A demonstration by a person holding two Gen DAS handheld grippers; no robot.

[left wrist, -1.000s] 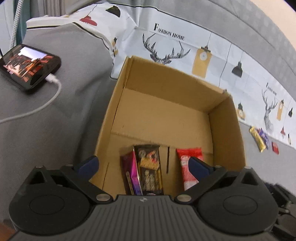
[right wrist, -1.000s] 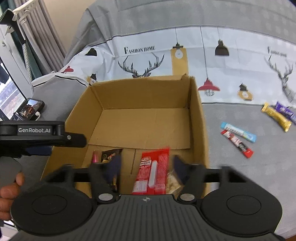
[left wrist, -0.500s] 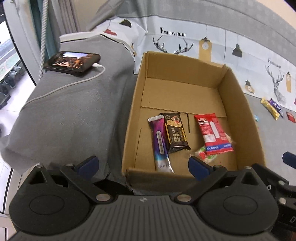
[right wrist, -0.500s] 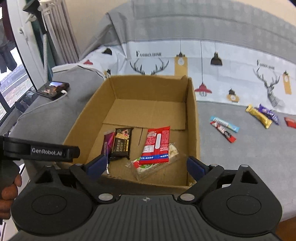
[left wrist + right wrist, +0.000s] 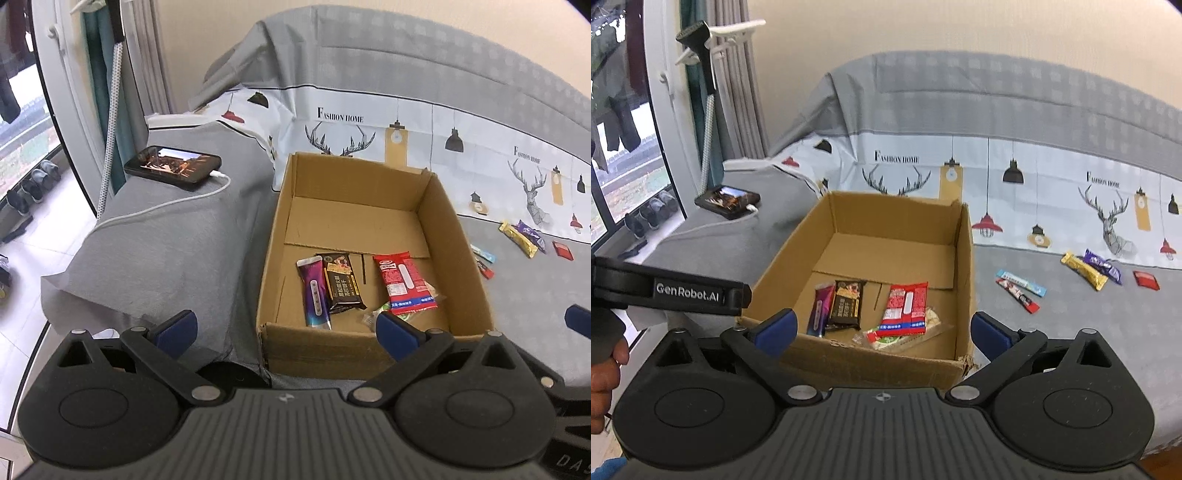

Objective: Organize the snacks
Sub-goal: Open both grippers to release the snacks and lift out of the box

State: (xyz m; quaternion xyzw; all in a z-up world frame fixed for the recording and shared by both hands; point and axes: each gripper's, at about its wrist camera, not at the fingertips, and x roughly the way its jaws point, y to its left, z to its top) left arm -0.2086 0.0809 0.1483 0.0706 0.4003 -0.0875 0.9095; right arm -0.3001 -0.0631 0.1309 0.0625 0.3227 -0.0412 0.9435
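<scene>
While both sets of tongs hang at the bottom of their frames, the right gripper (image 5: 882, 326) has just been opening its blue-tipped jaws, which stand spread wide with nothing between them, and the left gripper (image 5: 284, 328) is likewise spread and empty. Past the tips, in mid-frame, sits the cardboard box (image 5: 966, 258) on grey bedding. On its floor lie a purple bar (image 5: 314, 293), a dark brown packet (image 5: 341, 282) touching it, and a red packet (image 5: 404, 282) resting partly on a clear-wrapped snack (image 5: 923, 334). At right of the box, loose snacks (image 5: 1087, 269) lie on the bedding. At upper left a phone (image 5: 173, 168) lies plugged into a white cable. A hand (image 5: 602, 384) shows at the left edge.
</scene>
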